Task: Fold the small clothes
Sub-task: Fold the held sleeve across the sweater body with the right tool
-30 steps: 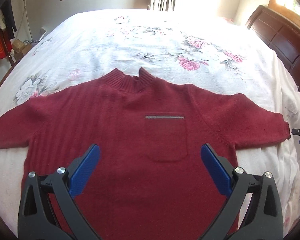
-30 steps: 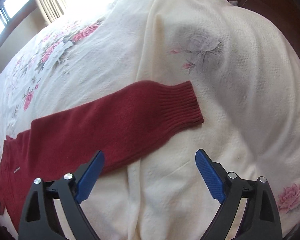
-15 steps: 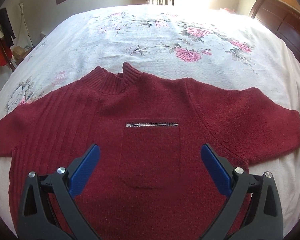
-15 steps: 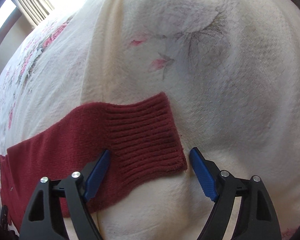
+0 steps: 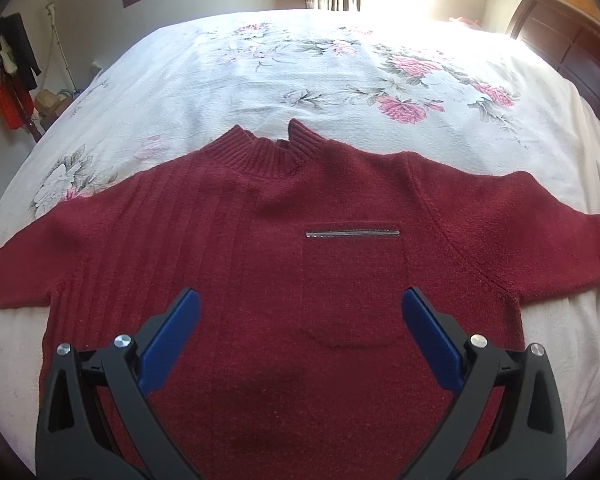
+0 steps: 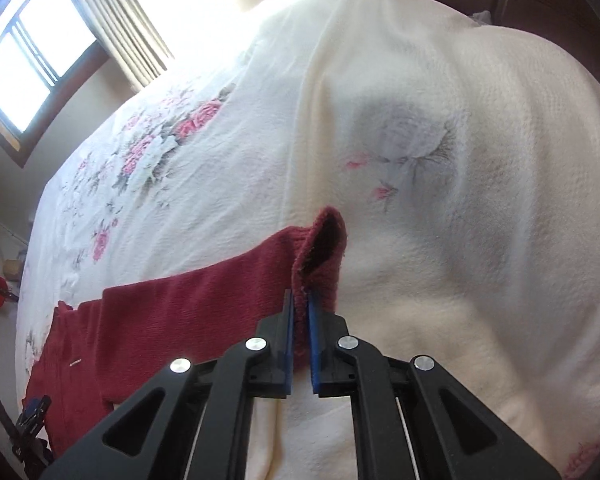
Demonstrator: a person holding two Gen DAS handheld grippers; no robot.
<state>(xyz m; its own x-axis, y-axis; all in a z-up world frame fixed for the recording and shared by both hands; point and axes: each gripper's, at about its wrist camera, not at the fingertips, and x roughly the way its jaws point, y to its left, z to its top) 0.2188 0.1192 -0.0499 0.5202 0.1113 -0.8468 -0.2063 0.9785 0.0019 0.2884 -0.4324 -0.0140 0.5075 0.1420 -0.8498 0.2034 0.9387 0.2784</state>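
A red sweater (image 5: 284, 264) lies flat, front up, across the near part of a floral bed (image 5: 340, 72), collar toward the far edge, sleeves spread to either side. The left gripper (image 5: 300, 308) hangs over the sweater's lower front beside its chest pocket (image 5: 352, 284), pointing toward the collar, jaws spread wide and holding nothing. Near the bed's right edge, the right gripper (image 6: 299, 300) has its jaws pinched nearly together on the cuff (image 6: 324, 248), which stands lifted off the cover.
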